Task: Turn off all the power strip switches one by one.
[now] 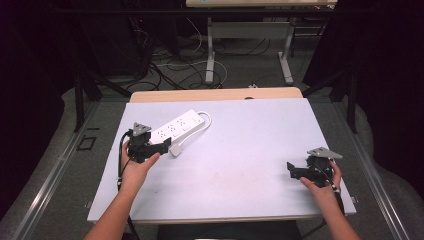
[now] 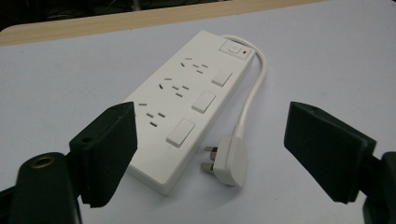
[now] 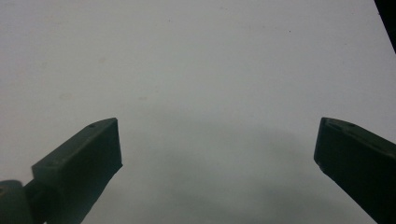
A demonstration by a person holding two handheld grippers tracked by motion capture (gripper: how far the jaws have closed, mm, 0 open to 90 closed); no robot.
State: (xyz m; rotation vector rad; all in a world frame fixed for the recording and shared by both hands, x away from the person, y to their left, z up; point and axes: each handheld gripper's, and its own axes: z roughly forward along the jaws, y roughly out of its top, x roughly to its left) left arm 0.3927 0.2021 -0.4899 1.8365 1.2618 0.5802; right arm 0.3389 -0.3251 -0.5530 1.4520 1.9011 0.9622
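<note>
Up close, left tongs (image 2: 212, 154) straddle the power strip's (image 2: 187, 100) plug (image 2: 229, 161).

At the centre of the left gripper view, the power strip (image 2: 187, 102) is seen as smooth white plastic with a slight gloss, as is its plug (image 2: 231, 161), whose pins look like dull metal. The counter (image 2: 327, 56) is covered by a matt, pale surface, with a wood-look edge (image 1: 215, 94) at upper centre. The jaws are seen as matt black plastic.
</note>
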